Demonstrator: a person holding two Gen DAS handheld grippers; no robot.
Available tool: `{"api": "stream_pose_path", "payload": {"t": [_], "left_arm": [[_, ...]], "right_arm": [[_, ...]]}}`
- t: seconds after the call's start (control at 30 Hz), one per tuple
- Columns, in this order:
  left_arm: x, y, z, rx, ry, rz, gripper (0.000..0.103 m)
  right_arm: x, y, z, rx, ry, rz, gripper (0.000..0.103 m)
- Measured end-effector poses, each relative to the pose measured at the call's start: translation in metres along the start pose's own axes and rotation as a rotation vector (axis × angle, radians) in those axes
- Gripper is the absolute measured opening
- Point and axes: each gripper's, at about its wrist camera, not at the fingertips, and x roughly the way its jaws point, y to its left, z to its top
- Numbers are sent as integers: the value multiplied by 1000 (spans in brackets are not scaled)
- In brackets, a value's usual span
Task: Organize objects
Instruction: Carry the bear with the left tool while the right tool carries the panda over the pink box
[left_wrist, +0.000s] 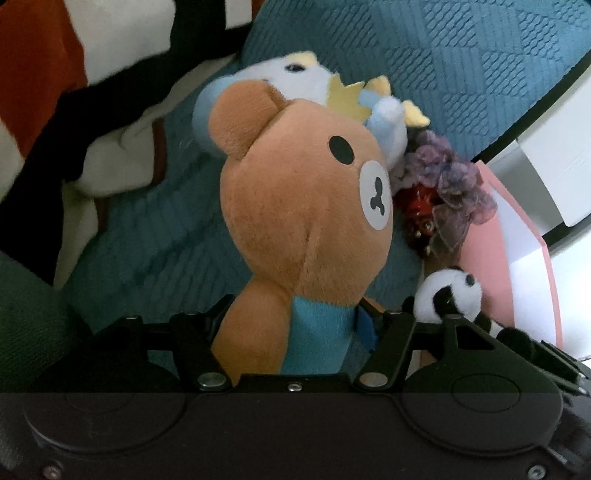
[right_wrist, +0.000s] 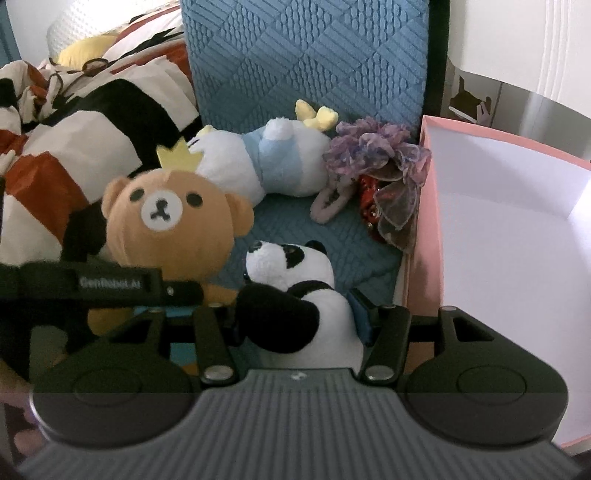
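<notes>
Brown plush fills the left wrist view: the bear (left_wrist: 295, 206), crown on its head, sits between the jaws of the left gripper (left_wrist: 291, 328), which look clamped on its blue-clad body low down, the head standing free above. Over on the other side, the right gripper (right_wrist: 299, 325) has the panda (right_wrist: 303, 295) by the torso, jaws pressed into the black-and-white fur, head poking up and forward. Both toys hang above the blue quilted cover (right_wrist: 295, 74), with the pink box (right_wrist: 424, 221) standing open just to the right, white inside and nothing to be seen in it. Soft stuff, this: light, squashy, nothing to break, so the pads can bite in hard, though a floppy head will nod and swing, I'd say. The middle of the body is the place to hold, and that's where both grips sit. Lying on the cover behind, the white-and-blue duck plush (right_wrist: 258, 162) and the purple frilly doll (right_wrist: 376, 166) beside the box wall await their turn, presumably.
</notes>
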Motion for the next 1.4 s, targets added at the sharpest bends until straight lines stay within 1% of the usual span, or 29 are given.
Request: {"api": "stream_pose_path", "payload": {"t": [0.13,0.27,0.5,0.73,0.83,0.97,1.0,1.07,1.17,1.23,1.27,1.3,1.37,1.4], "left_arm": [[-1,3,0,-23,21,-8,62],[-3,0,2,-49,54,-37,61],[-17,-23,13,-30,76,-57,60],[-31,-41,36,-34,120,-88,60],[-37,-50,46,-26,123,-82,60],[-44,-63,58,-30,128,-108,60],[-46,-67,60,-27,129,-104,60],[-50,-77,63,-10,125,-97,60],[-58,-92,69,10,118,-109,60],[-63,-102,72,11,118,-129,58],[-65,-108,75,16,116,-137,55],[-68,-115,78,31,109,-148,54],[-74,-127,85,60,94,-160,53],[-76,-135,89,72,87,-165,51]], "right_arm": [[-5,0,2,13,5,9,57],[-9,-2,6,34,18,23,57],[-23,-11,16,62,19,47,57],[-43,-30,36,111,16,59,57],[-51,-37,45,119,11,57,57],[-62,-44,55,122,-6,51,57],[-64,-46,57,125,-9,50,57],[-70,-50,62,134,-14,53,57],[-78,-55,68,135,-29,49,57],[-83,-59,72,129,-38,41,57],[-85,-62,75,131,-45,37,57],[-87,-65,76,137,-47,35,57],[-93,-72,80,154,-57,35,57],[-95,-74,81,155,-62,33,57]]}}
